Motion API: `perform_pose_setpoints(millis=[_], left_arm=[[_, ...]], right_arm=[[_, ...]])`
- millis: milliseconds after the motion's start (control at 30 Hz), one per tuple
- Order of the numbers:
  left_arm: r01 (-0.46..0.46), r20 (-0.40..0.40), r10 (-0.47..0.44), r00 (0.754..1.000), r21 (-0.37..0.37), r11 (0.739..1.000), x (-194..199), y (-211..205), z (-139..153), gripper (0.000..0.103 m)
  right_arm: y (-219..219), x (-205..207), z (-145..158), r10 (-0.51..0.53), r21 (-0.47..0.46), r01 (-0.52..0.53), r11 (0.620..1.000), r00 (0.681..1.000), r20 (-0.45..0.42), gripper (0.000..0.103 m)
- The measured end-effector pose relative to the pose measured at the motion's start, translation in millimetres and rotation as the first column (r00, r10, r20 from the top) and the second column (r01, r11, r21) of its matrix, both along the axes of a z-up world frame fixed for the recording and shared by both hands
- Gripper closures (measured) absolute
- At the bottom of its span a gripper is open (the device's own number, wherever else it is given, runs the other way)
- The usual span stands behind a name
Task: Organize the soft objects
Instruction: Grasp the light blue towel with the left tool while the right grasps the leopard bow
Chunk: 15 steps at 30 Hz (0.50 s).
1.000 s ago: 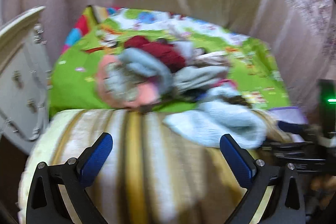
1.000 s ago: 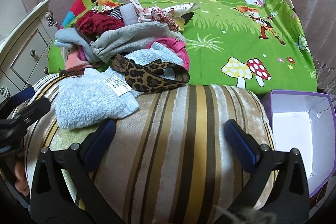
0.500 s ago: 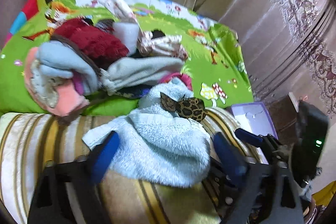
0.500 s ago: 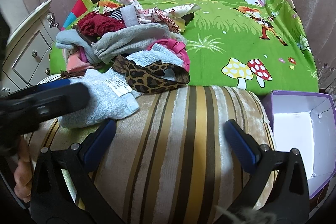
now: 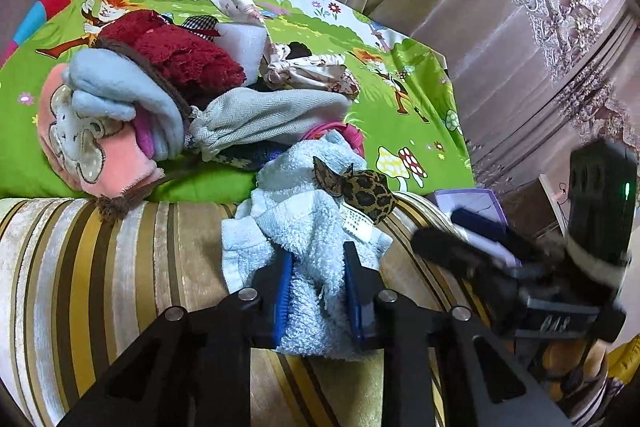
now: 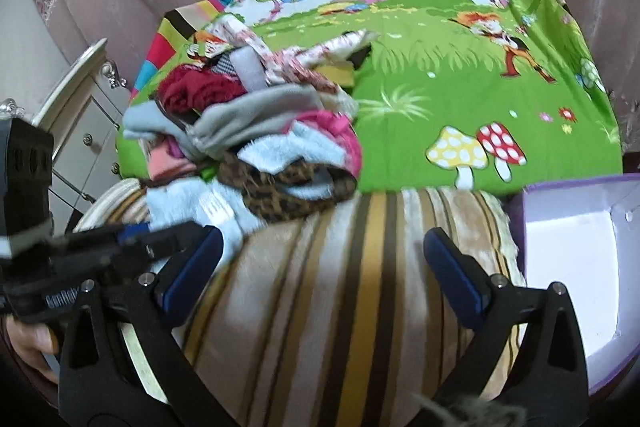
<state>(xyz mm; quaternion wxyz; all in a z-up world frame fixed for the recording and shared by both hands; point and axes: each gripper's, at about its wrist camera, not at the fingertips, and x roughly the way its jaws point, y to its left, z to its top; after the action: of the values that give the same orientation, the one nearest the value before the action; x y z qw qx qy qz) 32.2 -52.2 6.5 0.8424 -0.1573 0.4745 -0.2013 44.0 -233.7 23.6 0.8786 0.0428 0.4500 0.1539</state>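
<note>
A light blue towel (image 5: pixel 304 227) lies on the striped cushion (image 5: pixel 120 259), its far end under a leopard-print band (image 5: pixel 368 187). My left gripper (image 5: pixel 316 255) has the towel's near edge between its blue pads; the jaws are closing and pinch the fabric. Behind lies a heap of soft things: a dark red knit (image 5: pixel 180 55), a grey cloth (image 5: pixel 272 115) and a pink plush piece (image 5: pixel 100 155). My right gripper (image 6: pixel 324 251) stands open over the bare cushion (image 6: pixel 340 287), nothing between its fingers. From the right wrist, the towel (image 6: pixel 180 203) and band (image 6: pixel 280 195) sit at left.
A green cartoon sheet (image 6: pixel 460 67) covers the surface beyond the cushion. An open purple box (image 6: pixel 580 247) with a white inside stands at the right. A white dresser (image 6: pixel 80 107) is at the left. Beige curtains hang behind. A hand holds the left tool at lower left.
My left gripper swung right and came down onto the blue towel, and its jaws went from wide apart to pinching the towel's edge. The right gripper stayed open over the cushion.
</note>
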Motion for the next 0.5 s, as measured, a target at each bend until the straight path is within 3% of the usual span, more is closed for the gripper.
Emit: perform_pose_setpoints(millis=[267,333,400,500], left_arm=[[0.02,0.021,-0.02,1.0,0.016,1.0,-6.3,-3.8,1.2,0.079],[0.023,0.024,-0.024,0.999,0.019,1.0,-7.7,-4.5,2.0,0.079],[0.028,0.026,-0.028,0.999,0.019,0.999,-9.1,-5.3,2.6,0.079],[0.034,0.035,-0.035,0.999,0.018,0.999,-12.0,-6.7,4.6,0.08]], right_arm=[[28.6,30.9,-5.6,0.067,0.042,-0.065,0.997,0.997,-0.029,0.015],[33.9,37.4,-13.1,0.081,0.045,-0.079,0.996,0.995,-0.061,0.044],[37.2,38.2,-19.5,0.093,0.023,-0.091,0.996,0.992,-0.084,0.064],[37.5,31.5,-19.8,0.121,0.014,-0.12,0.993,0.989,-0.081,0.077]])
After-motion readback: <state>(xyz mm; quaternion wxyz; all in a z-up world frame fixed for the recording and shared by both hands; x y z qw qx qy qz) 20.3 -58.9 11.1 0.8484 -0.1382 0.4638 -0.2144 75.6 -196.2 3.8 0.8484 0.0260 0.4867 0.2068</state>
